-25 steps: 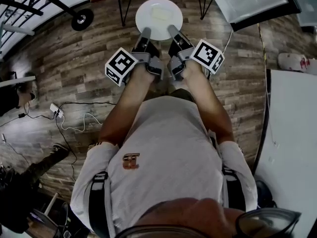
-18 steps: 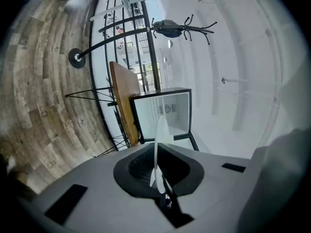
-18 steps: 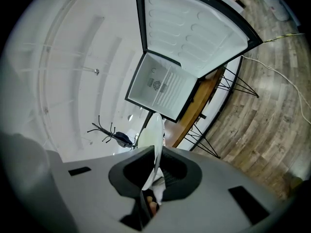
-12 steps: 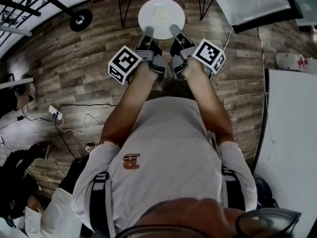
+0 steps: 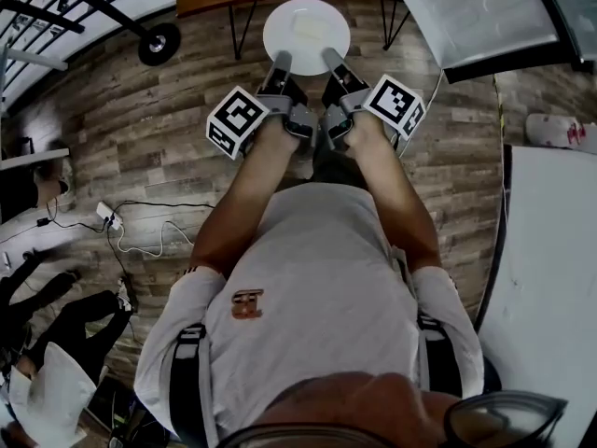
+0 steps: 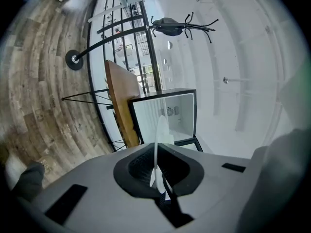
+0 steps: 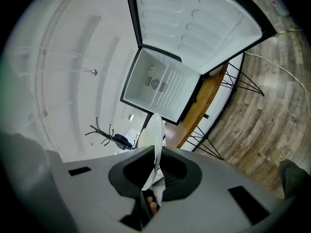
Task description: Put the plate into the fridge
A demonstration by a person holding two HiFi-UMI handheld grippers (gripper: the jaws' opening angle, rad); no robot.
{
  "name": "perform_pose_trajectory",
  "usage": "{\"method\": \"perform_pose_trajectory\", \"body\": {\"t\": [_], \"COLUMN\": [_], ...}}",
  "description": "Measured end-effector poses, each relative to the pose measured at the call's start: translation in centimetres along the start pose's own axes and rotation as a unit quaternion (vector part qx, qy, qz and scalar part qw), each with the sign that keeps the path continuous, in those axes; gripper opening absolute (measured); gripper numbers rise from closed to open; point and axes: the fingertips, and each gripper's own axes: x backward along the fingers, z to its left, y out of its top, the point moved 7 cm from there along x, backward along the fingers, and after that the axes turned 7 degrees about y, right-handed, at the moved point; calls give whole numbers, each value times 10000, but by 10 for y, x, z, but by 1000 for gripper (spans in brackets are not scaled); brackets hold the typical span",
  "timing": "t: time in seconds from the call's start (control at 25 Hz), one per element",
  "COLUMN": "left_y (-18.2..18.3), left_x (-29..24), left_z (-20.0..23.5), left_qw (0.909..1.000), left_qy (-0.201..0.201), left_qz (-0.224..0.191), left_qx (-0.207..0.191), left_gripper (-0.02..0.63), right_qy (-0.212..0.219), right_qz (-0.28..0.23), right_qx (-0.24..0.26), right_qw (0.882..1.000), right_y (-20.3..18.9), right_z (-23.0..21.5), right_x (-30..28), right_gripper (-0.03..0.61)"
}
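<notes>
Holds plate (image 5: 306,21) level by its near rim, left gripper (image 5: 280,61) and right gripper (image 5: 329,58) both clamped on it, side by side. Faces open fridge (image 7: 158,86) straight ahead along the jaws; likely needs a forward push, neither hand nearer

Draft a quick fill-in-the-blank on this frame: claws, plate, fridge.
1. The left claw and the right claw are both shut on the rim of one white ____.
2. The fridge door stands ____.
3. The plate is held over a floor of ____ planks.
Missing words: plate; open; wood.
</notes>
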Motion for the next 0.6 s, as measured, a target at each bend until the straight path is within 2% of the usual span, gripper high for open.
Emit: {"method": "perform_pose_trajectory", "body": {"t": [0.08, 0.16, 0.6], "left_y": [-5, -6, -3], "left_x": [-47, -70, -59], "left_z": [-3, -9, -22], "left_qw": [9999, 9999, 9997], "left_qy": [76, 85, -83], "left_qz": [-65, -102, -234], "left_qx": [-33, -64, -86], "left_gripper": [25, 25, 25], "right_qy": [48, 92, 239], "right_qz": [73, 117, 226], "right_qx": [-67, -71, 157], "right_qw": [9999, 9999, 9993], "right_y": [39, 61, 63], "right_z": [-24, -32, -13], "right_x": [-19, -30, -29], "right_gripper": [54, 54, 54]}}
